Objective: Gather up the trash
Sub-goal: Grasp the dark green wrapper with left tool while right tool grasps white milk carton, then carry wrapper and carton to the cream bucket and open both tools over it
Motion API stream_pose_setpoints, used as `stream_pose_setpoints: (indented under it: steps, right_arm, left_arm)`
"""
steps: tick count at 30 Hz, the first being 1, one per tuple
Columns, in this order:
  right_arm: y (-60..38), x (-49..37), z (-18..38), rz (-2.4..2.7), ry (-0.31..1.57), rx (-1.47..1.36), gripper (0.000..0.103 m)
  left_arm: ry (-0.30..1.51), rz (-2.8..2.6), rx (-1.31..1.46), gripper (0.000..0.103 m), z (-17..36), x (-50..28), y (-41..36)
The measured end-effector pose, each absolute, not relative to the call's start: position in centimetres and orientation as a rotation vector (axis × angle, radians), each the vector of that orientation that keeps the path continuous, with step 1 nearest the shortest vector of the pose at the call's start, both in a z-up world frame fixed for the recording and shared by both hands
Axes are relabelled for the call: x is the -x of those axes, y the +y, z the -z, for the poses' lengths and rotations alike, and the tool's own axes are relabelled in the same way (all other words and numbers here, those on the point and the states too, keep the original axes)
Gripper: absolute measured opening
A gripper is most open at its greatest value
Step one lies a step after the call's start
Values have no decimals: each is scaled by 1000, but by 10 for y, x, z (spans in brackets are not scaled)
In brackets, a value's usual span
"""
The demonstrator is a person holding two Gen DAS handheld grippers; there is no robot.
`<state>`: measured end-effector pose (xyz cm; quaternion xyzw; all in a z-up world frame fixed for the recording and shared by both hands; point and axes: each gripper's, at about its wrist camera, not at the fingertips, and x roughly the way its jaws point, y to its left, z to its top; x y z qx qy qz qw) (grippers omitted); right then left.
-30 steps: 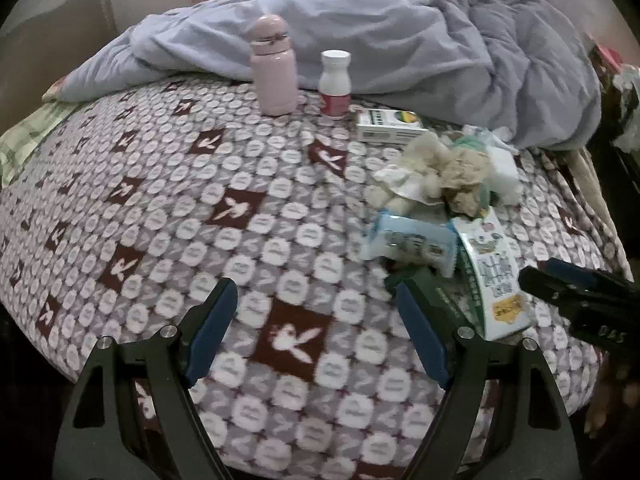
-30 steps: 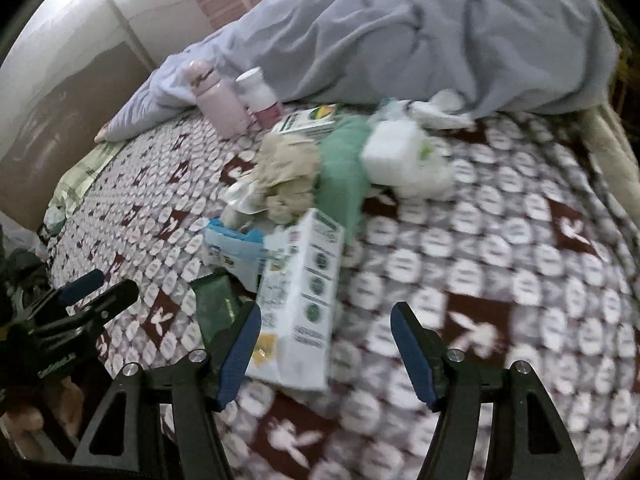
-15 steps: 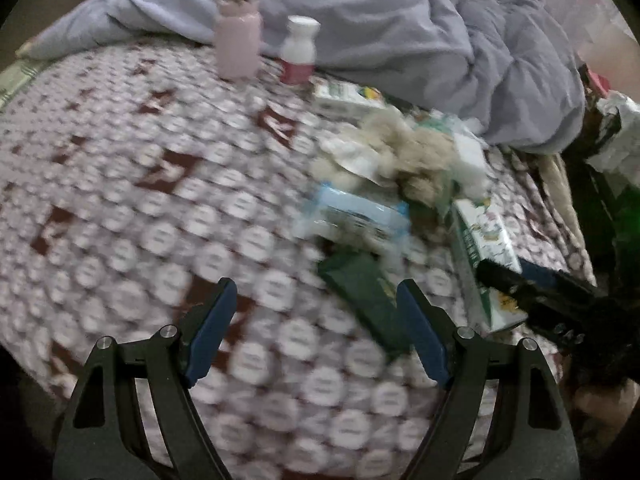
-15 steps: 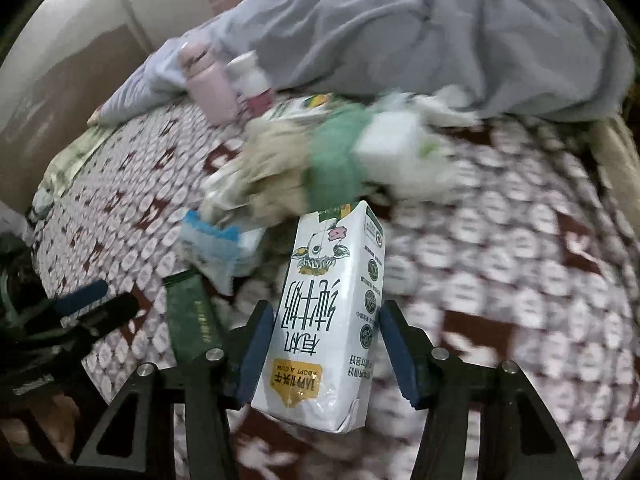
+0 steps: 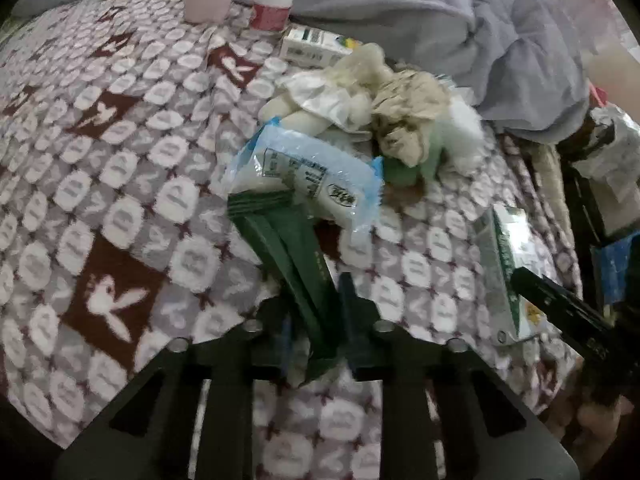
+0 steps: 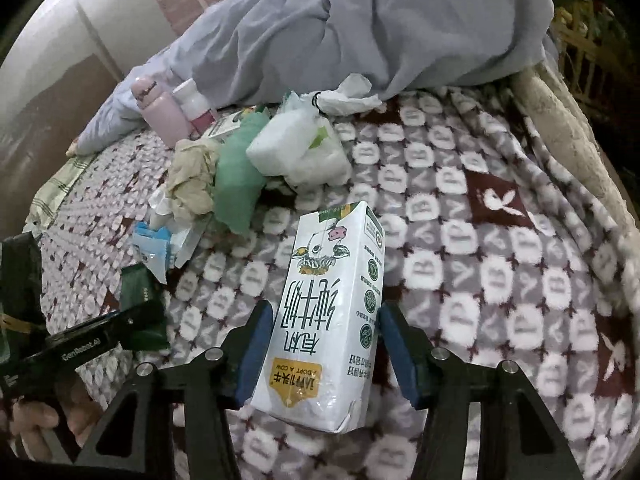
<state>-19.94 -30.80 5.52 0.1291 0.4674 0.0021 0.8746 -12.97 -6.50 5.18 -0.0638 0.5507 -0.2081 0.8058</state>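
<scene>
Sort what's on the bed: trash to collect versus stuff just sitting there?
Trash:
- milk carton, in right gripper
- dark green wrapper, in left gripper
- blue-edged plastic packet
- crumpled tissues
- green bag

Likely not trash:
- pink flask
- white bottle
- grey duvet

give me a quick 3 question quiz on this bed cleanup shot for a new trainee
1. True or false: the left gripper is shut on the dark green wrapper.
2. Multiple choice: what sits between the right gripper jaws? A) pink bottle B) milk carton C) blue-edged tissue pack
3. Short answer: what stands right beside the pink bottle near the grey duvet?

Key
1. True; the jaws pinch the wrapper's near end.
2. B; the milk carton is between the blue pads, printed side up.
3. A small white bottle with a red label.
</scene>
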Motion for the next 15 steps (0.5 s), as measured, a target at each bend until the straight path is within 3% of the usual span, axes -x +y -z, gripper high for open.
stream_pose_setpoints:
  steps: [15]
  right_arm:
    - [-335, 243, -99, 10, 850, -303, 54]
  left_arm:
    - [1061, 621, 30, 11, -112, 167, -135]
